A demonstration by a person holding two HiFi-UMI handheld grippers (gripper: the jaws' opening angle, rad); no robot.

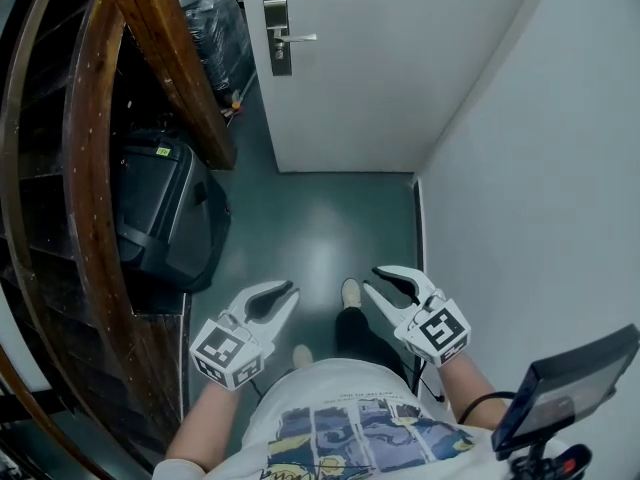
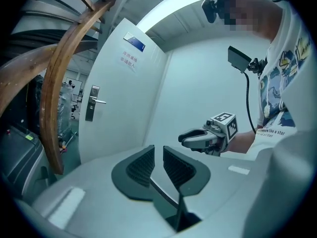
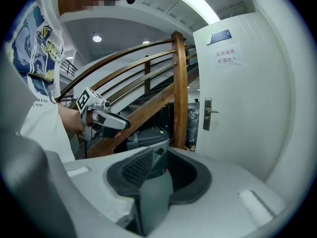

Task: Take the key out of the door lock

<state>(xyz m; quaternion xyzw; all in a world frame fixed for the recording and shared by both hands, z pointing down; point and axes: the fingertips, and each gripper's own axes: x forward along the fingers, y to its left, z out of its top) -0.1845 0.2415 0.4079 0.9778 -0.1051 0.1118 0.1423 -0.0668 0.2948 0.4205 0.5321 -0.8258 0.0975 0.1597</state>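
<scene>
The white door stands at the far end of the floor, well ahead of both grippers. Its metal lock plate with lever handle shows small in the left gripper view and the right gripper view. No key can be made out at this distance. My left gripper is open, its dark ribbed pads a little apart with nothing between them. My right gripper is open and empty too, its pads apart. Each gripper appears in the other's view: the right gripper, the left gripper.
A curved wooden stair rail runs down the left side. A black case sits on the floor beneath it. A pale wall closes the right side. A dark screen on a mount hangs at lower right. The person's shoes are on the green floor.
</scene>
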